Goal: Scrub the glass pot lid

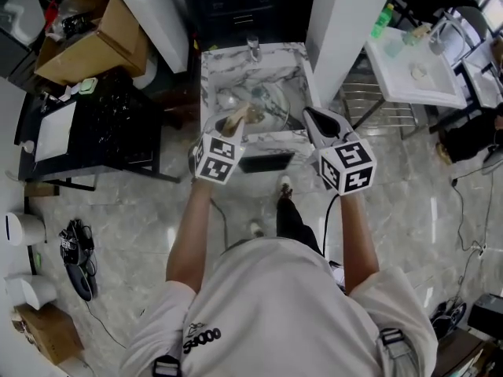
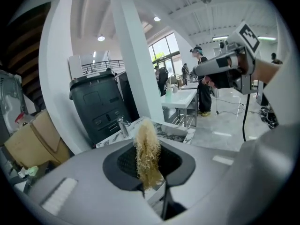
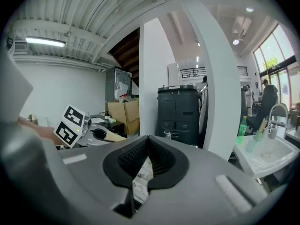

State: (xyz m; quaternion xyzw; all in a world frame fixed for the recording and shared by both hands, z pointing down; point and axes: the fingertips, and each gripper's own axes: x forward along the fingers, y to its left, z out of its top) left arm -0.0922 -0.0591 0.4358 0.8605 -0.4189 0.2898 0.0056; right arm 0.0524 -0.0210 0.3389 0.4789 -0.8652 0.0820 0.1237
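The glass pot lid (image 1: 271,107) lies in the marble sink (image 1: 292,63), its outline faint. My left gripper (image 1: 233,124) hangs over the sink's front left and is shut on a tan fibrous scrubber (image 1: 236,118). In the left gripper view the scrubber (image 2: 147,153) stands up from between the closed jaws of the left gripper (image 2: 149,172). My right gripper (image 1: 313,118) is at the sink's front right corner, shut with nothing in it. In the right gripper view the right gripper (image 3: 146,159) has its pads together, and the left gripper (image 3: 96,134) with the scrubber (image 3: 111,136) shows at the left.
A faucet (image 1: 253,49) stands at the sink's back edge. White pillars (image 1: 346,22) flank the sink. A black table (image 1: 94,128) and a cardboard box (image 1: 94,42) are on the left, and a white sink unit (image 1: 413,69) on the right. Cables cross the floor.
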